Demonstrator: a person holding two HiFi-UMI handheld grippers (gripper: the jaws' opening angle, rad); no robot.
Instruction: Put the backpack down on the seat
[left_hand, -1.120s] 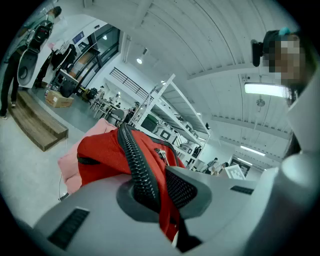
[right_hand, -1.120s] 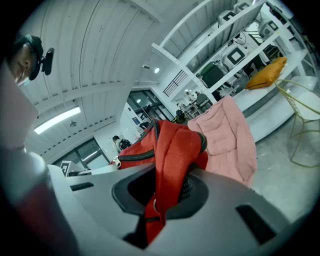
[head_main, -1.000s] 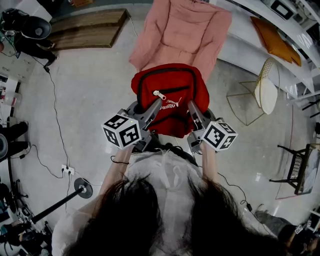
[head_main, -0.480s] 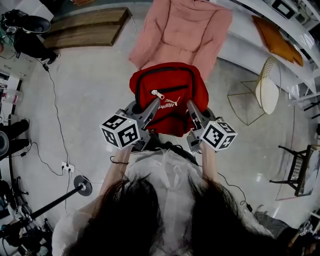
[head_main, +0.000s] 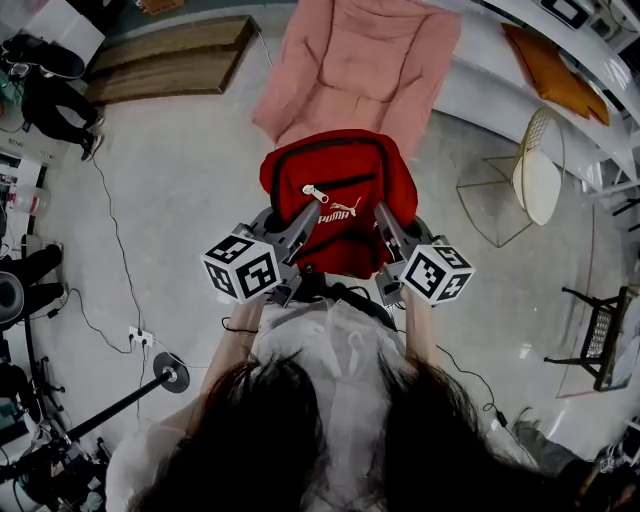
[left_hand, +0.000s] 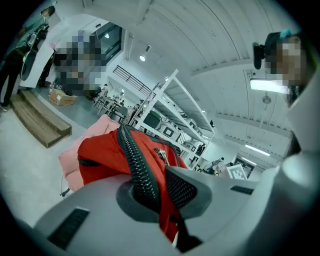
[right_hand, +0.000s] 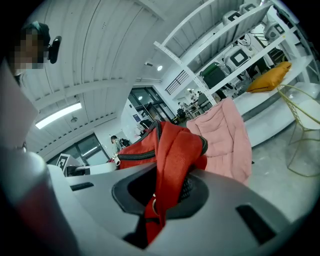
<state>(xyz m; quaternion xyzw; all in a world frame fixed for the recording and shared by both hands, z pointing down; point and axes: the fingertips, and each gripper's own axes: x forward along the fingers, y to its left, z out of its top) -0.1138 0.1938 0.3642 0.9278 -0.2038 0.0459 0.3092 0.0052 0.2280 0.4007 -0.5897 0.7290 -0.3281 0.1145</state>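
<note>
as the left gripper (head_main: 310, 210) bites its zip edge and the right gripper (head_main: 381, 208) its red fabric, we hold the backpack (head_main: 340, 180) on the near side of the pink seat (head_main: 350, 70); soft, likely to sag, best held at the top.

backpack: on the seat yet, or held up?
Held up. The left gripper and right gripper are both shut on the red backpack, which hangs mostly over the floor, short of the pink seat.

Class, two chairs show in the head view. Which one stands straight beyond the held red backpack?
The pink padded chair, directly past the backpack. The wire-frame chair sits well off to the right instead.
</note>
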